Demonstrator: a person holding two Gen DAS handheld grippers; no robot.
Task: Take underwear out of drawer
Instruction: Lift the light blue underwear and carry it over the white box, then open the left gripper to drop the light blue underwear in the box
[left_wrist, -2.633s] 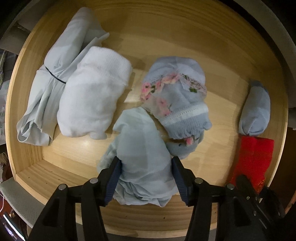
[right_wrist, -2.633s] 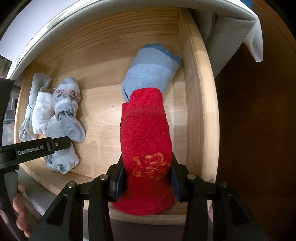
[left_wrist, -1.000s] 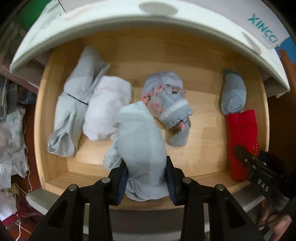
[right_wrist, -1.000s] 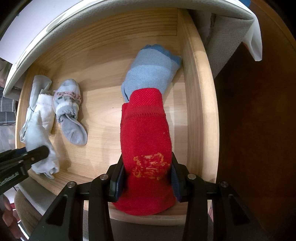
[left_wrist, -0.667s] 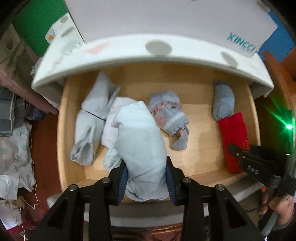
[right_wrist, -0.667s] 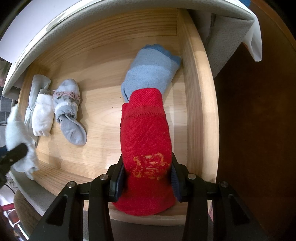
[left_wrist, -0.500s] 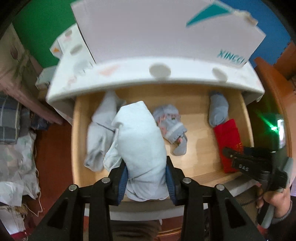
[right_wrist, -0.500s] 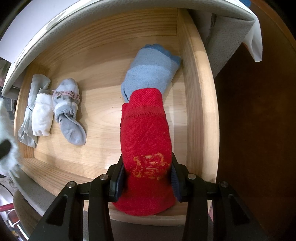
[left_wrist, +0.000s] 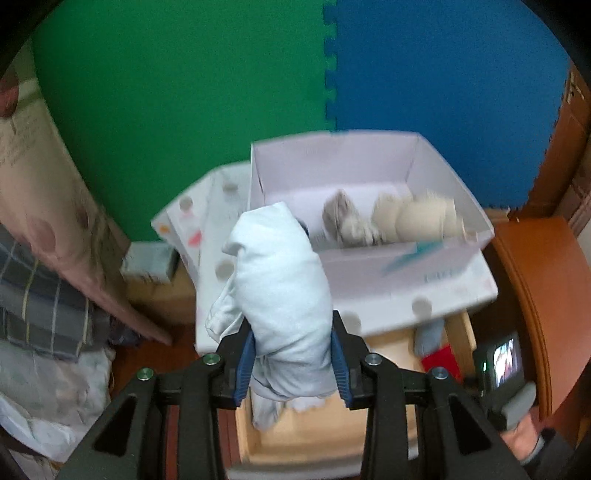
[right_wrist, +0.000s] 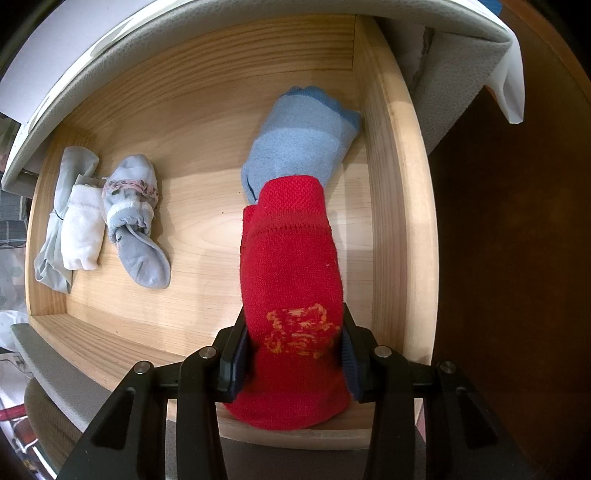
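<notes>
My left gripper is shut on a pale blue folded underwear and holds it high above the wooden drawer, in front of a white box. My right gripper is shut on a red sock that lies at the front right of the drawer. Behind the red sock lies a light blue rolled sock. At the drawer's left lie a floral grey-blue piece, a white folded piece and a pale grey piece.
The white box holds beige and grey rolled items. It stands on a white cabinet top above the drawer. A green and blue foam wall is behind. Brown wooden furniture is at the right, bedding at the left.
My left gripper has lifted the pale blue underwear up out of the drawer, to the height of the white box. My right gripper has stayed still on the red sock.
</notes>
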